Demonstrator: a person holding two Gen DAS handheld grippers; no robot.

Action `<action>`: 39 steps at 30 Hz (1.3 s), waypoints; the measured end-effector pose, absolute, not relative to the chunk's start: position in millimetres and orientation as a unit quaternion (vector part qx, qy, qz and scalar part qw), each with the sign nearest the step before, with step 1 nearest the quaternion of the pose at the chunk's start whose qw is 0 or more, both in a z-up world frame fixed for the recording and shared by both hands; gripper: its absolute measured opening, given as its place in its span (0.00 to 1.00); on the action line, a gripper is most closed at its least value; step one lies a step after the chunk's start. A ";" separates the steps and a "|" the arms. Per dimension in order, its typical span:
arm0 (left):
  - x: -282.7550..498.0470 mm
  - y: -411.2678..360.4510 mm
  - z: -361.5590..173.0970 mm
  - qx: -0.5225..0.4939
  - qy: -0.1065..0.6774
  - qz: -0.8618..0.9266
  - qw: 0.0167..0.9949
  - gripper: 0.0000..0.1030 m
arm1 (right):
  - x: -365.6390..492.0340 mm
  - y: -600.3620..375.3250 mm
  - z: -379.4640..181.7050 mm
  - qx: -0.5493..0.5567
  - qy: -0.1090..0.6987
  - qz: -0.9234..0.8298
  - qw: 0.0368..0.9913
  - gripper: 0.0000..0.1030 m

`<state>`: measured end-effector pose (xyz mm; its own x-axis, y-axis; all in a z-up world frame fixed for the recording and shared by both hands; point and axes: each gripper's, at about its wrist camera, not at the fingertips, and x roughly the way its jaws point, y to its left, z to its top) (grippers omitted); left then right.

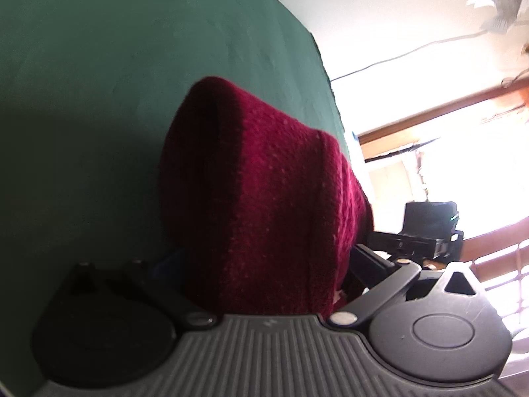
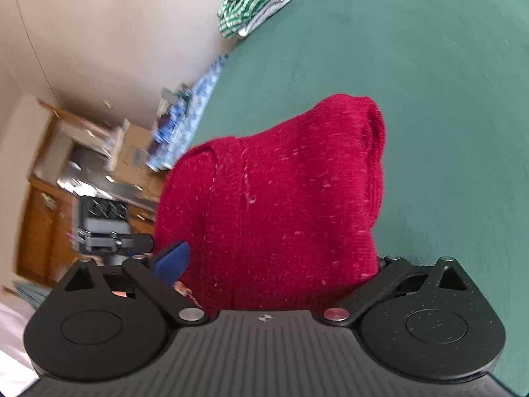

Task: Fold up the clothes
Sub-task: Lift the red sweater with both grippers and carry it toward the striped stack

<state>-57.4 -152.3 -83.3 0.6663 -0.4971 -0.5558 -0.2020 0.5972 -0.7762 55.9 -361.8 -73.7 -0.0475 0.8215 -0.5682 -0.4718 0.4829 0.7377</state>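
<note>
- The green cloth (image 2: 446, 82) lies bare past the red knit (image 2: 281, 205), so there is open room there.
- The knit fills the space ahead of both grippers.
- A striped pile (image 2: 258, 0) sits at the far edge, well apart.
- The other gripper (image 2: 109, 231) stands just beside the knit.

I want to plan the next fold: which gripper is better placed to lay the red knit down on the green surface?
Neither clearly: the left gripper and the right gripper each hold the red knit over the green surface. Lowering both together seems best.
</note>
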 end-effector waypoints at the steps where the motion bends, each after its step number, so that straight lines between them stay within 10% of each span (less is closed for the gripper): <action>1: -56.7 -154.3 -80.9 -0.430 0.401 -0.090 0.803 0.99 | 52.0 -356.0 -69.7 0.138 0.538 0.480 0.680 0.98; 9: -50.4 -165.7 -66.2 -0.377 0.424 -0.072 0.820 0.99 | 26.9 -329.7 -58.2 0.008 0.509 0.466 0.724 1.00; 24: -58.3 -161.6 -65.7 -0.394 0.425 -0.062 0.813 0.99 | 38.4 -361.3 -64.6 0.116 0.529 0.453 0.708 0.99; 32: -56.6 -176.1 -58.0 -0.360 0.424 -0.034 0.830 0.96 | 33.6 -364.1 -63.4 0.100 0.522 0.442 0.723 0.73; 39: -30.0 -188.7 -57.7 -0.331 0.434 -0.007 0.838 0.97 | 35.1 -367.2 -68.0 0.115 0.518 0.447 0.720 0.72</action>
